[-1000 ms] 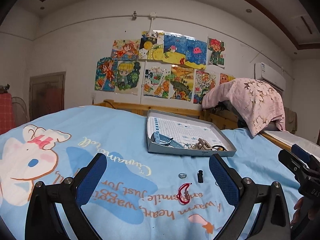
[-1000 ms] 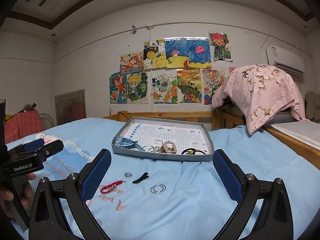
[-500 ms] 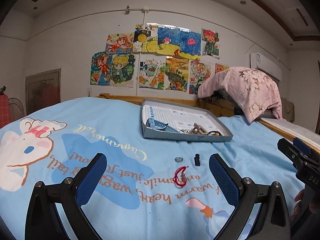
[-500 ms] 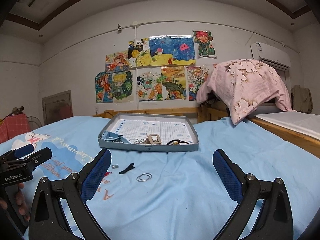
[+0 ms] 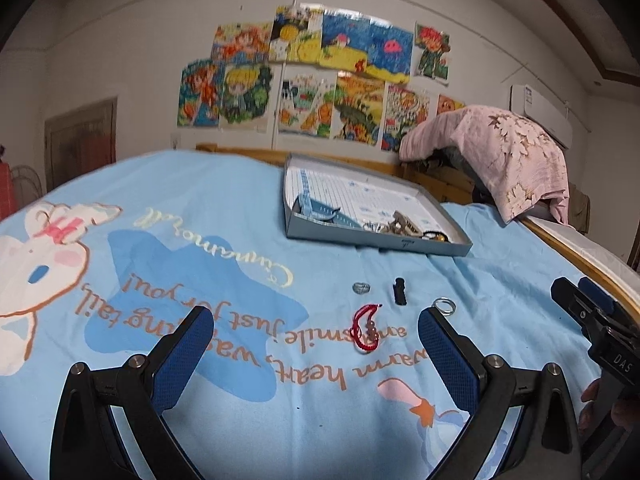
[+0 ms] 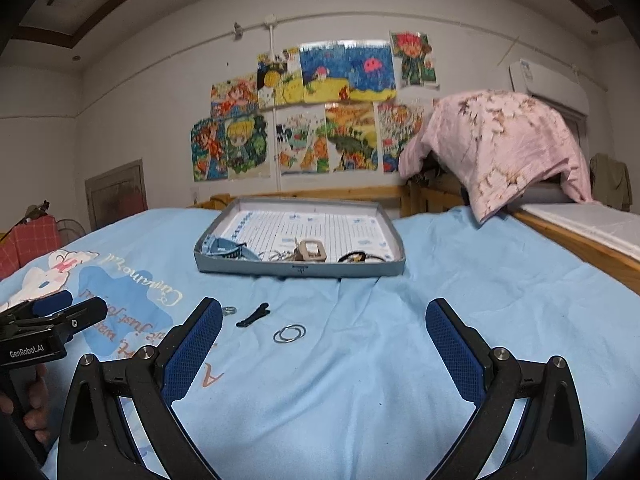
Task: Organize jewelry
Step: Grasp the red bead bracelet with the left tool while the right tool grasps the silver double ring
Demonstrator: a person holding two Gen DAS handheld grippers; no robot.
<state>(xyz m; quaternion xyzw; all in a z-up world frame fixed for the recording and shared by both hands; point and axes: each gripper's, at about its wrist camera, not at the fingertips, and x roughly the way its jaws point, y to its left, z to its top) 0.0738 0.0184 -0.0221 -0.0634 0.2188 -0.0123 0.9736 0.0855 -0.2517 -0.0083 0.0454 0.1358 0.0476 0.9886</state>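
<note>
Bed with light blue cartoon-print cotton sheet (image 5: 200,208) filled most of both views. Pink floral quilt (image 6: 500,140) lay heaped over wooden bed rail at right. Shallow grey cardboard tray with grid-printed lining (image 6: 300,270) sat flat on the sheet, well beyond both claws; held a blue strap-like piece (image 6: 228,249) at its left, a beige rectangular clip (image 6: 311,251) near centre, a black hair tie (image 6: 354,257) toward right. Left claw (image 5: 316,350) held above sheet, jaws spread wide, nothing between them. Right claw (image 6: 324,344) likewise spread wide and empty. Loose on the sheet, between claws and tray: red cord bracelet with beads (image 5: 366,330), nearest the left claw; black hair clip (image 6: 253,315); pair of thin silver hoops (image 6: 289,334), touching each other; small silver ring (image 5: 361,288), just left of the black clip.
</note>
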